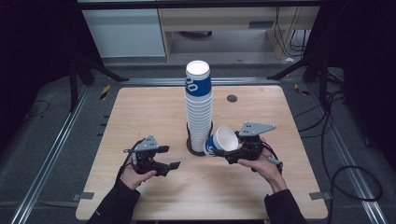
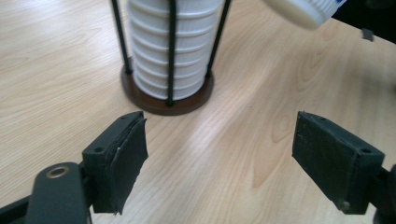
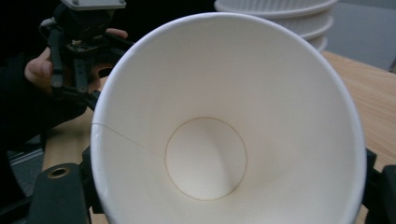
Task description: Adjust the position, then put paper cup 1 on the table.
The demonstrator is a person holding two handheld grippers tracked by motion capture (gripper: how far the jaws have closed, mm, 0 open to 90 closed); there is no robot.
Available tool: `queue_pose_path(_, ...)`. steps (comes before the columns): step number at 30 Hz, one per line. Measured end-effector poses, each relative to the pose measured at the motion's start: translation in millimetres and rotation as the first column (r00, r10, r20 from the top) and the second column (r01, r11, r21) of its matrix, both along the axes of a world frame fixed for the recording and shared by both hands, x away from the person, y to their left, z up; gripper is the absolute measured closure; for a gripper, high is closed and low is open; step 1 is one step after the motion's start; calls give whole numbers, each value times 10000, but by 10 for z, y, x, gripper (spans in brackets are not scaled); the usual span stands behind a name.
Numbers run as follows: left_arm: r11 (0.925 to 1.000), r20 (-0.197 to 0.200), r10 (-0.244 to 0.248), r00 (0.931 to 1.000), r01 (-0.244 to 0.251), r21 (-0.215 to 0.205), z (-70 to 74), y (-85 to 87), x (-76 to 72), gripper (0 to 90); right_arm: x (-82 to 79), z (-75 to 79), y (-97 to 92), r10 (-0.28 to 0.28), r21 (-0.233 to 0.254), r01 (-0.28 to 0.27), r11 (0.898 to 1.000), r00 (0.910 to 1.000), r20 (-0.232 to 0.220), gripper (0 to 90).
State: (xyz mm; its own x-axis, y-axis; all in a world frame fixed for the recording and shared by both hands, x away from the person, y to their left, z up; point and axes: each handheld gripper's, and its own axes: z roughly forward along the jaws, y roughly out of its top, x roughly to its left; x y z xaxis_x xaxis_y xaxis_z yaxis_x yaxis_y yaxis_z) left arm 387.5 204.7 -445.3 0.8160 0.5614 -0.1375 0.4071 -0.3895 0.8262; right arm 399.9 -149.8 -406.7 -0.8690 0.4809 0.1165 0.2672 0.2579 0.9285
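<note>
Right gripper (image 1: 232,150), near centre of the desk (image 1: 140,116): fingers closed on a single blue-and-white paper cup (image 1: 220,141), held tipped on its side, mouth toward the gripper, just right of the cup stack (image 1: 198,105). The stack stands upright in a dark wire holder (image 2: 166,95) at mid-desk. Left gripper (image 1: 166,158), near left: fingers wide apart and empty, aimed at the holder's base.

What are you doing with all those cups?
A person works at a wooden table with a gripper in each hand. The right gripper is shut on a single paper cup, tipped on its side beside the tall cup stack in its black wire holder. The left gripper is open and holds nothing.
</note>
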Motion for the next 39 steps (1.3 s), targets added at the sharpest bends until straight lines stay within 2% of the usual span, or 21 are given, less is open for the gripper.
queue_pose_path(6, 9972, -93, 712, 9974, -710, 232, -23, 72, 48, 172, 19, 52, -115, -908, -250, 915, 9955, 9955, 281, 199)
queue_pose_path(10, 9942, -126, 1055, 9943, -1052, 218, -24, 125, 71, 168, 39, 89, -206, -1729, -436, 1752, 9836, 9836, 514, 199)
queue_pose_path(14, 9915, -95, 1282, 9917, -1280, 236, -19, 162, 83, 168, 75, 108, -298, -2499, -633, 2526, 9655, 9671, 470, 200)
queue_pose_path(19, 9895, -106, 1409, 9900, -1405, 331, -26, 187, 98, 167, 126, 140, -409, -3357, -947, 3380, 9364, 9411, 397, 199)
queue_pose_path(24, 9863, -114, 1610, 9869, -1604, 390, -33, 241, 117, 167, 219, 130, -499, -4085, -1479, 4080, 9009, 9123, 281, 199)
queue_pose_path(27, 9848, -150, 1697, 9854, -1690, 394, -47, 265, 134, 165, 305, 104, -566, -4509, -1715, 4476, 8776, 8923, 215, 198)
queue_pose_path(31, 9827, -148, 1797, 9836, -1788, 474, -58, 278, 144, 165, 454, 70, -640, -4918, -2115, 4830, 8497, 8706, 126, 197)
queue_pose_path(39, 9810, -122, 1887, 9820, -1879, 474, -57, 303, 149, 164, 716, 32, -739, -5437, -2874, 5179, 8057, 8392, -122, 195)
